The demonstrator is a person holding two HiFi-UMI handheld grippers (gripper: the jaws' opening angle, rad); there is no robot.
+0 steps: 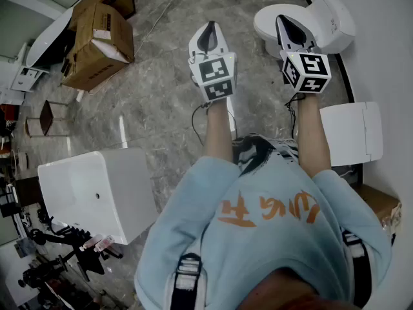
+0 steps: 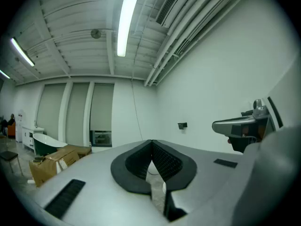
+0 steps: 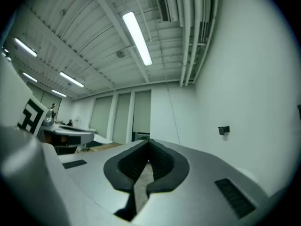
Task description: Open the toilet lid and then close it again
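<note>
**Lid down, both grippers shut**

The toilet lid (image 1: 266,24) lies flat in the upper right of the head view. The right gripper (image 1: 280,19) shows over it. The left gripper (image 1: 208,26) is beside it, over the floor. Both have their jaws pressed together with nothing inside. The lid looks smooth — a shut tip could slip off its edge, and then the lid could fall with a bang.

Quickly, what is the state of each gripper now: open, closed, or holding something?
Left gripper: closed, holding nothing.
Right gripper: closed, holding nothing.
</note>
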